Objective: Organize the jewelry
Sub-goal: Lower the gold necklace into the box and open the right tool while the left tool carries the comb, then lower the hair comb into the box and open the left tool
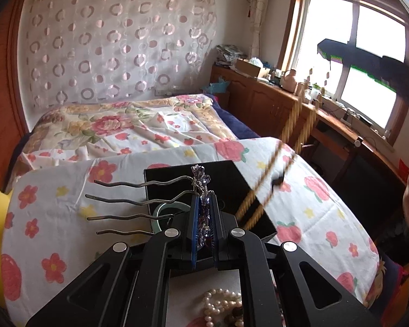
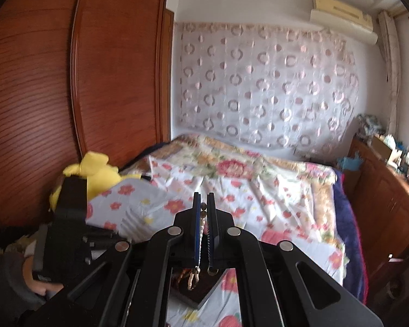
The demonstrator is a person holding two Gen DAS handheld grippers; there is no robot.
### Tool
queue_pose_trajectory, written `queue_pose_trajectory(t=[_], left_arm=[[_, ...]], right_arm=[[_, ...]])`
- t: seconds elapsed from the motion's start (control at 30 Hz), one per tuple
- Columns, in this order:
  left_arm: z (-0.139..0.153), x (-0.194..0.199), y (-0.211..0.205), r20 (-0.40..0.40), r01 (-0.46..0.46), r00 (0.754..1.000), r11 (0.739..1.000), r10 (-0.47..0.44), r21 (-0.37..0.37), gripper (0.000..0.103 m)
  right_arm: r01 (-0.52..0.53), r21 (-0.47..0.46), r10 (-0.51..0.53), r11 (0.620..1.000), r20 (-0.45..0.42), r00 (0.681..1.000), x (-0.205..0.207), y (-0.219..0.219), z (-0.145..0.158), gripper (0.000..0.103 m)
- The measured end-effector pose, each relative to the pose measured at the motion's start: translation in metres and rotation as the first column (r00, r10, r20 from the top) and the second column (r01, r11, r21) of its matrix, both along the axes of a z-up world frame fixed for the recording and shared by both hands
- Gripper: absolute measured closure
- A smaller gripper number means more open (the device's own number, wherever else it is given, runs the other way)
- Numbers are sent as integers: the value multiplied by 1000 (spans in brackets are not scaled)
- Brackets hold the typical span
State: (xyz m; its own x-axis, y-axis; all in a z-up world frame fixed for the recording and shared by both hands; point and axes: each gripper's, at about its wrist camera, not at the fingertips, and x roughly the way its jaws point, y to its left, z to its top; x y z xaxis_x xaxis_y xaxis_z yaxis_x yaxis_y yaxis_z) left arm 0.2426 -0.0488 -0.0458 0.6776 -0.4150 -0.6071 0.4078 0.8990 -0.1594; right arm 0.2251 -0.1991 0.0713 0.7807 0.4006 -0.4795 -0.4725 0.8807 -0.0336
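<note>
Purple-jewelled hair comb (image 1: 201, 190) clamped in left gripper (image 1: 203, 199), beaded strand (image 2: 203, 218) pinched in right gripper (image 2: 203, 199)

No legible text in either view.

Neither wrist view shows a word, brand, number or sign that can be read. The clutter of boxes and bottles on the window-side cabinet (image 1: 272, 81) at the right of the left wrist view is too small and blurred for any label, and the air conditioner (image 2: 343, 13) at the upper right of the right wrist view shows no readable mark.
</note>
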Motion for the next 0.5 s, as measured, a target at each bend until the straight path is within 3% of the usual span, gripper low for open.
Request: queue_pose_trajectory(t=[0.2,0.33,0.5], left_arm=[[-9,12,-4,-32,-11,999,1000,12,7,96],[-14,16,-7,-43,-13,999,1000,14,19,96],[-15,20,-11,-40,-8,999,999,9,32,96]], right_arm=[[-7,-6,6,1000,-126,992,10,4,-55,98],[-9,-21,6,1000,-153,988,8,11,-75,97],[-5,-14,3,1000,-155,988,0,9,-80,82]])
